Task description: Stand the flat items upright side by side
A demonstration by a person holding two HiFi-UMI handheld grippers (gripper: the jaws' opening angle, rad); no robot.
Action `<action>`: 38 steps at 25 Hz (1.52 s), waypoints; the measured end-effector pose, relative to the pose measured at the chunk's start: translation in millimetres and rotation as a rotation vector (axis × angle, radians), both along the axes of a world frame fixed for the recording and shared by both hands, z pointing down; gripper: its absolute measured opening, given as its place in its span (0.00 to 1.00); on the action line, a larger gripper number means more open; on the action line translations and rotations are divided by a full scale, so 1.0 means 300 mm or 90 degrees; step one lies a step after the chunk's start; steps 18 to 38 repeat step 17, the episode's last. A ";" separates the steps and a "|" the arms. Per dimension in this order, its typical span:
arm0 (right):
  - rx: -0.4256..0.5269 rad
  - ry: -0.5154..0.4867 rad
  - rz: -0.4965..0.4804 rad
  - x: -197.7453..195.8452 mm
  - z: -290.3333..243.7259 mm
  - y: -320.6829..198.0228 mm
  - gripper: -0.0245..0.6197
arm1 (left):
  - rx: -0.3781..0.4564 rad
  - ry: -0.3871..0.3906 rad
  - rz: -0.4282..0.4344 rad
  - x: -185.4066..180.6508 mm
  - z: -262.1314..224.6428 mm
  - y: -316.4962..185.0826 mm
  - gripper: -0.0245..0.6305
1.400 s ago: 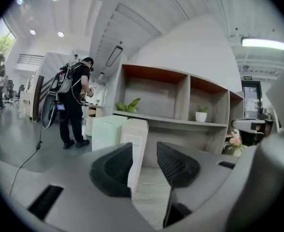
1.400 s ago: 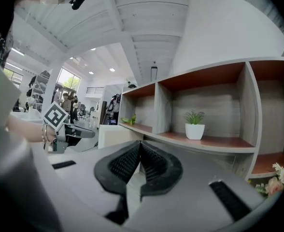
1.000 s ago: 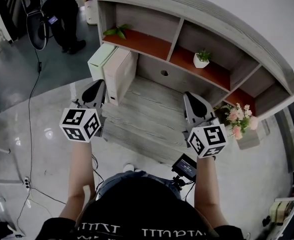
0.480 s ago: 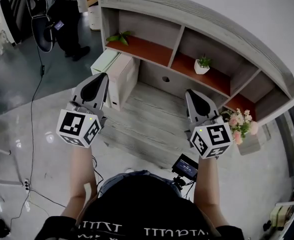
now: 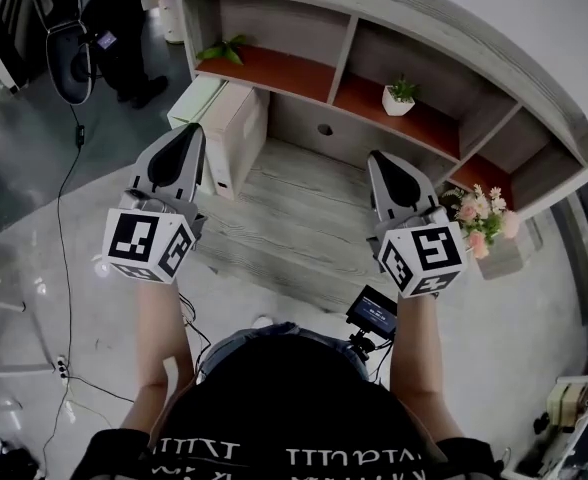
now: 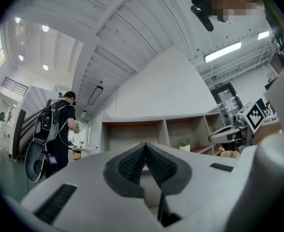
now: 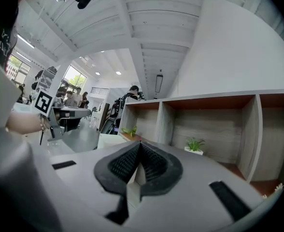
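Flat boxes [image 5: 232,133], two, green beside cream, upright and touching at the left edge of the wooden surface [image 5: 304,218] in the head view; bare boards open between left gripper [image 5: 186,133] and right gripper [image 5: 379,160]. Left gripper view: two fingers [image 6: 131,164] pressed together, empty. Right gripper view: two fingers [image 7: 124,162] likewise together, empty.
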State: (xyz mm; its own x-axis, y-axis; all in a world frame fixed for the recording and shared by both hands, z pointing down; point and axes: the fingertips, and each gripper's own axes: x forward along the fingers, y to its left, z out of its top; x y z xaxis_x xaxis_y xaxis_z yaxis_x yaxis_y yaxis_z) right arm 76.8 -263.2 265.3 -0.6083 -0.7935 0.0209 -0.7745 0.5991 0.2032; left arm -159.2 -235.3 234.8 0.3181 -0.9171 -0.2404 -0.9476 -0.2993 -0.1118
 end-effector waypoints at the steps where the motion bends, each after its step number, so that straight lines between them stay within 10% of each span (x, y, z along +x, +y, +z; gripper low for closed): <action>1: 0.001 0.002 0.002 0.002 0.001 0.003 0.06 | 0.000 0.000 0.001 0.002 0.001 0.001 0.06; 38: 0.001 0.017 -0.003 0.019 0.006 0.035 0.06 | -0.017 -0.005 -0.010 0.013 0.022 0.004 0.06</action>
